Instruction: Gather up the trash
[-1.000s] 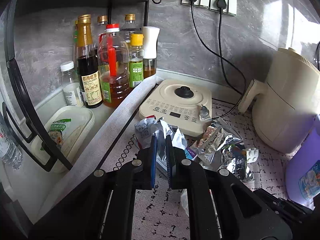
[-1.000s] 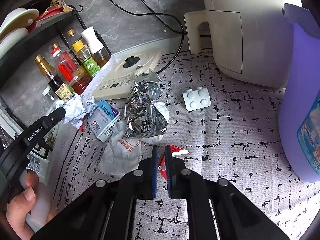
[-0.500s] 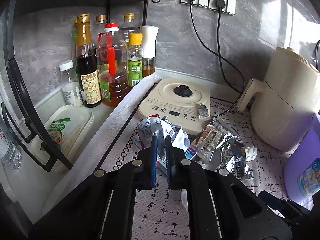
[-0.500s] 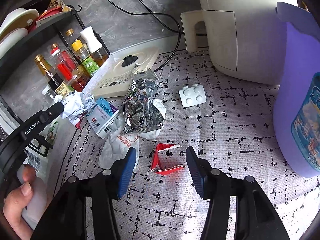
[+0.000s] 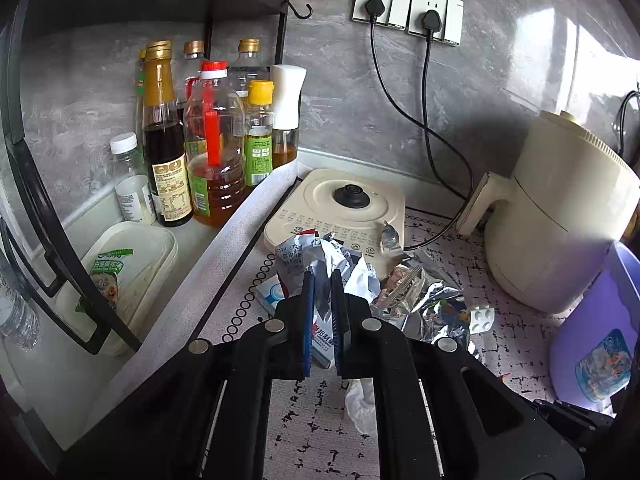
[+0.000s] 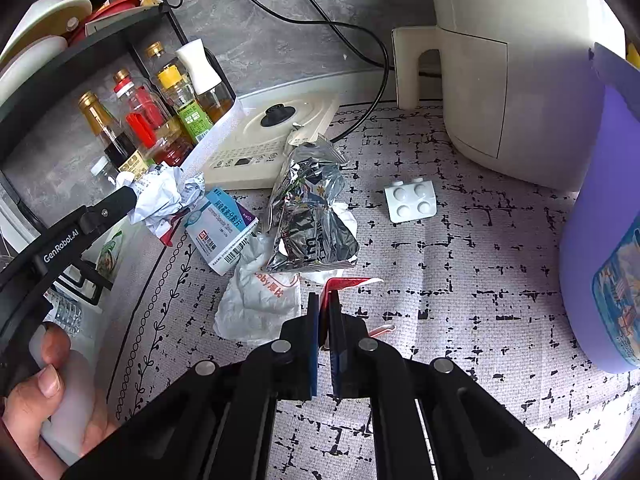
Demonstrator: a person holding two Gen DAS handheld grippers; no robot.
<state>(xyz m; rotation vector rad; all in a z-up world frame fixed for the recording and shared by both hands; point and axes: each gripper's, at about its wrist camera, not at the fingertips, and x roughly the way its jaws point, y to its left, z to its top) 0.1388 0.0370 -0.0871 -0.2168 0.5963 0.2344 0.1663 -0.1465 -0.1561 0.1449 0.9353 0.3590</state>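
Observation:
My left gripper (image 5: 322, 280) is shut on a crumpled white paper wad (image 5: 316, 256), held above the mat; the wad also shows in the right wrist view (image 6: 160, 200) at the left gripper's tip. My right gripper (image 6: 325, 300) is shut on a red-and-white wrapper (image 6: 348, 283) on the mat. Around it lie a foil bag (image 6: 308, 216), a blue-and-white medicine box (image 6: 220, 232), a white plastic bag (image 6: 256, 304) and a white pill blister (image 6: 412, 200).
A purple bin (image 6: 604, 240) stands at the right. A cream air fryer (image 6: 512, 60) and a cream cooker base (image 6: 272, 140) stand at the back with black cords (image 5: 432, 128). Oil and sauce bottles (image 5: 208, 148) stand under a black rack (image 5: 48, 216) at the left.
My right gripper opened half a second ago, then closed again on the red-and-white wrapper. My left gripper stayed shut on the paper wad and shifted slightly.

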